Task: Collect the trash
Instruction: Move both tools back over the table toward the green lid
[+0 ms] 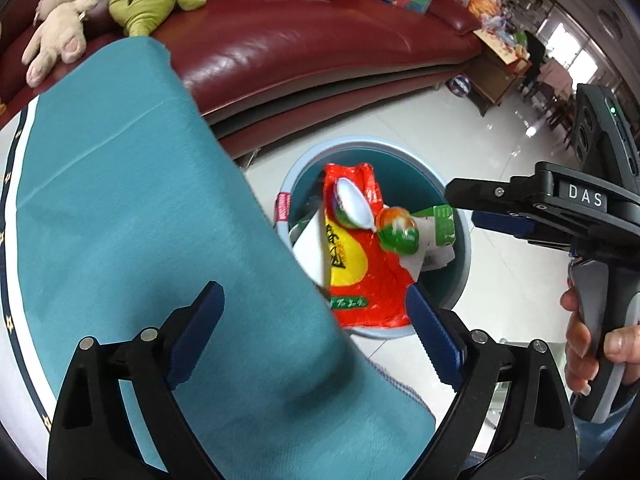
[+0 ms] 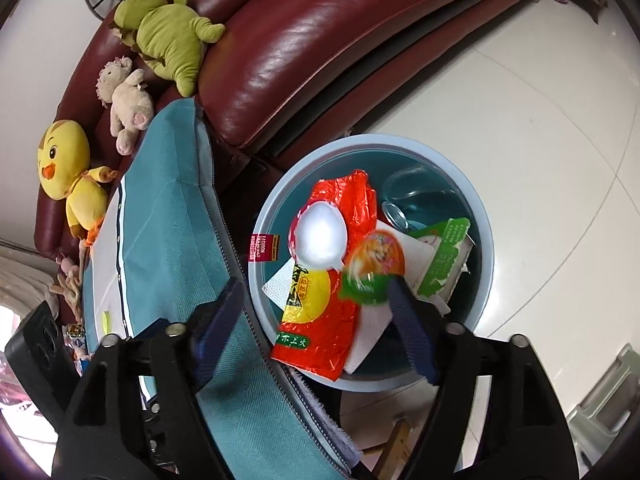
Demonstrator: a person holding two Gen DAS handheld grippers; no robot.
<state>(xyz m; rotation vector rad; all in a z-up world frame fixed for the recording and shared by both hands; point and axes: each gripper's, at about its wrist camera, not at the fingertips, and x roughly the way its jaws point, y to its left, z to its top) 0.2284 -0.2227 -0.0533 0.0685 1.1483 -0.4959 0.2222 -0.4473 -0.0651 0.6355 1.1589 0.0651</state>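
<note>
A round blue-grey bin (image 1: 352, 145) (image 2: 400, 140) stands on the floor beside the table. In it lie a red and yellow snack wrapper (image 1: 372, 280) (image 2: 332, 332), a white peel-off lid (image 1: 354, 206) (image 2: 322, 236), a green and white package (image 1: 440, 224) (image 2: 444, 256), white tissue (image 2: 372, 332) and a clear cup (image 2: 416, 196). An orange and green jelly cup (image 1: 398, 230) (image 2: 376, 264) looks blurred just off my right finger. My left gripper (image 1: 312, 296) is open over the table edge and the bin, holding nothing. My right gripper (image 2: 316, 286) (image 1: 464, 204) is open above the bin, pads clear of the trash.
A teal cloth (image 1: 120, 220) (image 2: 172, 220) covers the table at left. A dark red leather sofa (image 1: 300, 52) (image 2: 320, 40) curves behind, with plush toys (image 2: 168, 36) on it. Pale floor tiles (image 2: 540, 140) spread to the right. A hand (image 1: 580, 344) grips the right handle.
</note>
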